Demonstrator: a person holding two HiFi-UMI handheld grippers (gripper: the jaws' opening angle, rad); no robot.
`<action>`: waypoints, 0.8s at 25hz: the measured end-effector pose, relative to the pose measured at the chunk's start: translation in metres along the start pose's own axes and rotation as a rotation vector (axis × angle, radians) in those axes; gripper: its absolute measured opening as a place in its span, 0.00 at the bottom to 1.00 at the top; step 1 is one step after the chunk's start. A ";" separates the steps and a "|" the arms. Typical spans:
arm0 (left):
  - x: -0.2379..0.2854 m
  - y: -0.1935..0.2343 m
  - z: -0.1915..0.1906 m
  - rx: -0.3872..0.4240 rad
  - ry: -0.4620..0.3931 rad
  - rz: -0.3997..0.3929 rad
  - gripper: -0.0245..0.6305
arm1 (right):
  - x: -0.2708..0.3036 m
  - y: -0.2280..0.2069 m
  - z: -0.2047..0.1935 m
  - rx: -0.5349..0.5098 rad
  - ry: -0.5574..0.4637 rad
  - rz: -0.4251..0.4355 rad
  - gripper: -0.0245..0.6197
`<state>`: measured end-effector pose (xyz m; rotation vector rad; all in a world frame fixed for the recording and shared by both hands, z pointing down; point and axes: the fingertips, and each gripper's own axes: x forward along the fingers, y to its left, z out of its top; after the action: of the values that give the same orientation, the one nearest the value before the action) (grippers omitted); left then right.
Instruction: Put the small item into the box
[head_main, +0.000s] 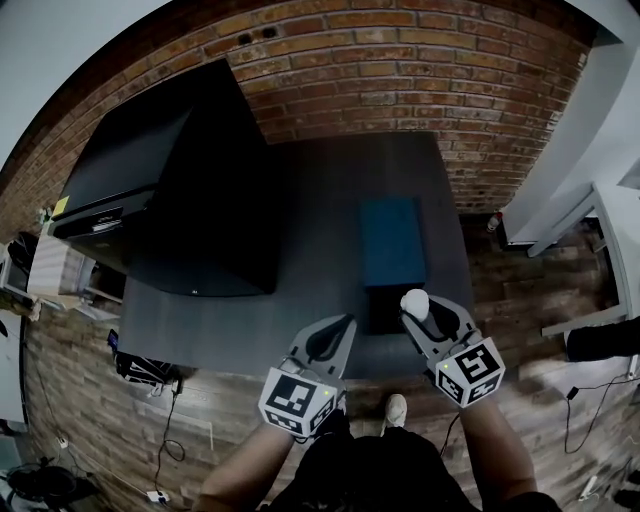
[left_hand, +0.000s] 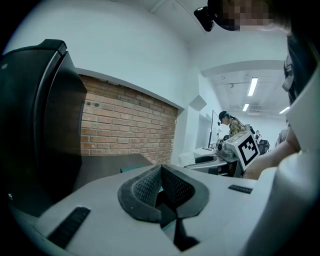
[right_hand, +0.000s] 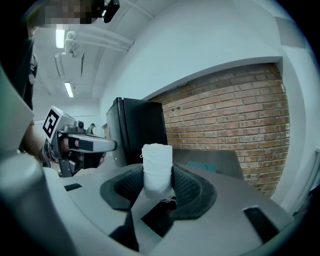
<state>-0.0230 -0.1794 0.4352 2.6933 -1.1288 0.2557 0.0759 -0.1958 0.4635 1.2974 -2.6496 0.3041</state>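
A small white spool of thread (head_main: 415, 301) (right_hand: 157, 165) stands upright between the pads of my right gripper (head_main: 414, 312) (right_hand: 158, 175), which is shut on it. In the head view it hangs over the near edge of the dark table (head_main: 320, 200), just right of a dark square box (head_main: 383, 308). A teal box or lid (head_main: 392, 240) lies right behind that dark box. My left gripper (head_main: 343, 327) (left_hand: 160, 170) hovers at the table's near edge, left of the boxes. Its jaws meet at the tips with nothing between them.
A big black appliance (head_main: 180, 180) (right_hand: 137, 130) fills the left half of the table. A brick wall (head_main: 400, 60) runs behind the table. Wooden floor with cables (head_main: 170, 440) lies below. A person stands at a desk far off (left_hand: 231, 122).
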 end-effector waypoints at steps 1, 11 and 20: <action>0.001 0.002 -0.002 -0.001 0.005 -0.008 0.09 | 0.003 0.000 -0.003 -0.006 0.011 -0.003 0.33; 0.005 0.022 -0.022 -0.008 0.049 -0.056 0.09 | 0.034 0.004 -0.036 -0.072 0.128 -0.010 0.33; 0.018 0.031 -0.041 0.029 0.092 -0.096 0.09 | 0.055 0.002 -0.071 -0.146 0.265 -0.001 0.33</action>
<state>-0.0358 -0.2023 0.4832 2.7208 -0.9746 0.3794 0.0460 -0.2183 0.5451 1.1280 -2.4004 0.2568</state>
